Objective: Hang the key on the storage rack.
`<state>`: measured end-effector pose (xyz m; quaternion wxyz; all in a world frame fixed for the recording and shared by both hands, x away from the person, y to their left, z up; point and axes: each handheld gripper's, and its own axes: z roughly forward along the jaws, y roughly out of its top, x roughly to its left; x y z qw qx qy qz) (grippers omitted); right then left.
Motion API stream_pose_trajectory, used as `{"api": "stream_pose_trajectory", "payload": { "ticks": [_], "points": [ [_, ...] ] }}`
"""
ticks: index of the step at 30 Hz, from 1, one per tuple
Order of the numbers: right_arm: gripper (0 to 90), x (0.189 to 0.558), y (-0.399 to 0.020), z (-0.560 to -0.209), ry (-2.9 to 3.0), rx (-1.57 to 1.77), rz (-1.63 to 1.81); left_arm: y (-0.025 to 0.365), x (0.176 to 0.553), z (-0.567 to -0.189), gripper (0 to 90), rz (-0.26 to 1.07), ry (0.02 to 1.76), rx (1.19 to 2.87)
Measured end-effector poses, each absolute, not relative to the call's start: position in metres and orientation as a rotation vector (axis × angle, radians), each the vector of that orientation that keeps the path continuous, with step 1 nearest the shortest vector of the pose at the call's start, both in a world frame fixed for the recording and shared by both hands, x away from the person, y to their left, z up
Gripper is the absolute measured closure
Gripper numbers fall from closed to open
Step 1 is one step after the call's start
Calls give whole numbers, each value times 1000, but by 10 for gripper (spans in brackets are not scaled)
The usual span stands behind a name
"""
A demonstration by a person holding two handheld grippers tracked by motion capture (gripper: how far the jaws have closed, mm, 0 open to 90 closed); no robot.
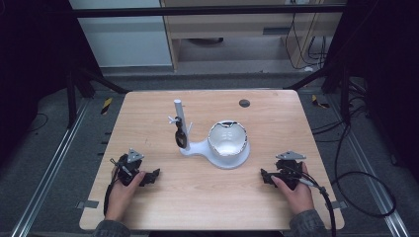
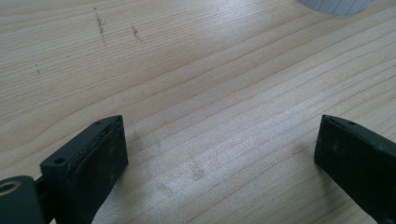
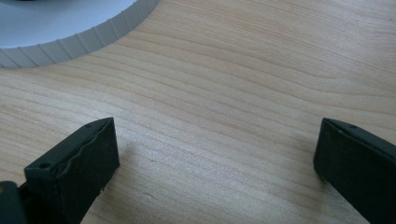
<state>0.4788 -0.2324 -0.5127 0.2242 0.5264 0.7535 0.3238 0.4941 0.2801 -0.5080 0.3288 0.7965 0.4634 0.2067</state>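
A white stand (image 1: 195, 147) sits mid-table, with an upright post (image 1: 179, 116) and a round ribbed base (image 1: 237, 159). A white bowl-like cup (image 1: 227, 138) rests on that base. A black looped object (image 1: 181, 136) hangs from the post. My left gripper (image 1: 152, 176) lies on the wood at front left, open, nothing between its jaws (image 2: 219, 154). My right gripper (image 1: 266, 177) lies at front right, open and empty too (image 3: 215, 154). The ribbed base edge (image 3: 70, 39) shows at the top left of the right gripper view, and a sliver (image 2: 334, 5) at the top of the left gripper view.
The wooden table (image 1: 212, 197) has a small black round grommet (image 1: 244, 103) near its far edge. Cables (image 1: 363, 192) trail on the floor to the right. Metal frame rails (image 1: 47, 168) run beside the table.
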Motion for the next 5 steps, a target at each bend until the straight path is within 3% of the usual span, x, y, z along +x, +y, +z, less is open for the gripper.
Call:
{"api": "stream_pose_trajectory", "payload": {
  "ticks": [5],
  "points": [
    [5,479,-232,-513,2078,1453,892,280,495,-508,0,538,1226,2081]
  ]
}}
